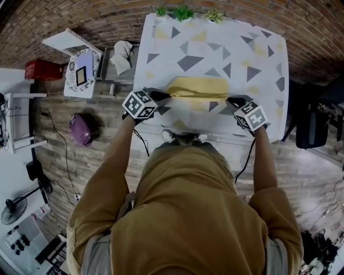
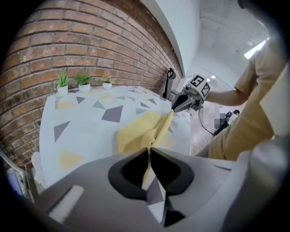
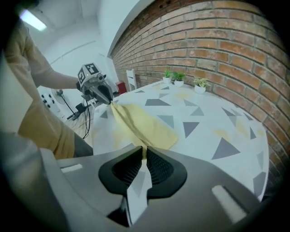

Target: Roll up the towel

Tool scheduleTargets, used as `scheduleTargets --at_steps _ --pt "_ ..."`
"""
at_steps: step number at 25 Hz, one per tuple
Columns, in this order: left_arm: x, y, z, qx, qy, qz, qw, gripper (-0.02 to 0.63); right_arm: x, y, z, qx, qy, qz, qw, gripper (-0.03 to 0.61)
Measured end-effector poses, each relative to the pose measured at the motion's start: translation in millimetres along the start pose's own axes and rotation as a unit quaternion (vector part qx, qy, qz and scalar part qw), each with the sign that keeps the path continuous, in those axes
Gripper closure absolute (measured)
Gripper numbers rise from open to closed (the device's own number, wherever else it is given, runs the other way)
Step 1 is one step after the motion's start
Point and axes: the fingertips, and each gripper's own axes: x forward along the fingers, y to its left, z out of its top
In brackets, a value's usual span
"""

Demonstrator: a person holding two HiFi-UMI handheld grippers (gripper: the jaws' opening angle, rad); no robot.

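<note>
Between the fingers (image 2: pixel 129 171) of my left gripper (image 2: pixel 149 153) I see one near corner of the yellow towel (image 2: pixel 141 129), pinched tight. My right gripper (image 3: pixel 144 153) has its fingers (image 3: pixel 159 168) pressed together in the same way on the other near corner. The near edge of the towel runs from one gripper to the other, a little above the counter (image 1: pixel 215 48). The rest of the towel lies on the counter, whose white cover has grey and yellow triangles. Three small plants (image 1: pixel 183 12) stand at the far edge, beside the brick wall (image 2: pixel 90 41).
</note>
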Motion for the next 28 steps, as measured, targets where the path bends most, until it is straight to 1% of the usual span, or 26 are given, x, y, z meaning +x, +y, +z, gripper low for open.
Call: scheduleTargets --at_steps 2,6,9,10,12,15,16,18,19,22,25,28 --pt "1.7 9.5 6.1 -0.019 -0.005 -0.002 0.9998 0.532 3.9 -11.2 3.1 0.01 0.004 0.0 1.0 0.543" --pt "9.7 24.4 10.4 -0.033 0.002 0.007 0.9994 0.532 14.0 -24.2 4.9 0.01 0.022 -0.006 1.0 0.543" --pt "14.7 33.0 10.1 -0.049 0.004 0.017 0.9986 0.532 21.5 -29.8 4.5 0.017 0.024 -0.013 0.999 0.543" --pt "16.5 35.3 8.6 -0.05 0.008 0.023 0.9985 0.531 24.1 -31.2 4.2 0.02 0.024 -0.017 0.999 0.543" --pt "20.9 39.0 5.8 -0.038 0.02 0.042 0.9982 0.531 29.0 -34.6 3.5 0.026 0.023 -0.031 0.999 0.543" --pt "28.3 45.4 7.2 -0.008 0.025 0.081 0.9963 0.531 38.1 -41.8 2.0 0.014 0.029 -0.075 0.997 0.54" --pt "30.4 49.1 9.1 0.005 0.022 0.1 0.9948 0.514 41.8 -43.2 0.5 0.002 0.036 -0.092 0.995 0.538" --pt "33.7 54.3 12.0 0.032 0.02 0.138 0.9897 0.353 49.1 -44.7 -3.1 -0.02 0.046 -0.125 0.991 0.521" --pt "35.7 53.3 12.2 0.042 0.025 0.148 0.9877 0.334 51.6 -45.3 -4.2 -0.024 0.046 -0.137 0.989 0.517" --pt "39.4 52.0 10.1 0.054 0.033 0.167 0.984 0.334 55.6 -45.5 -5.4 -0.024 0.038 -0.16 0.986 0.517" --pt "36.3 58.2 13.2 0.051 0.028 0.193 0.9795 0.299 57.0 -45.6 -6.7 -0.022 0.037 -0.164 0.986 0.515" --pt "36.6 61.9 14.3 0.04 0.025 0.202 0.9782 0.299 56.6 -47.0 -7.1 -0.012 0.037 -0.169 0.985 0.514"
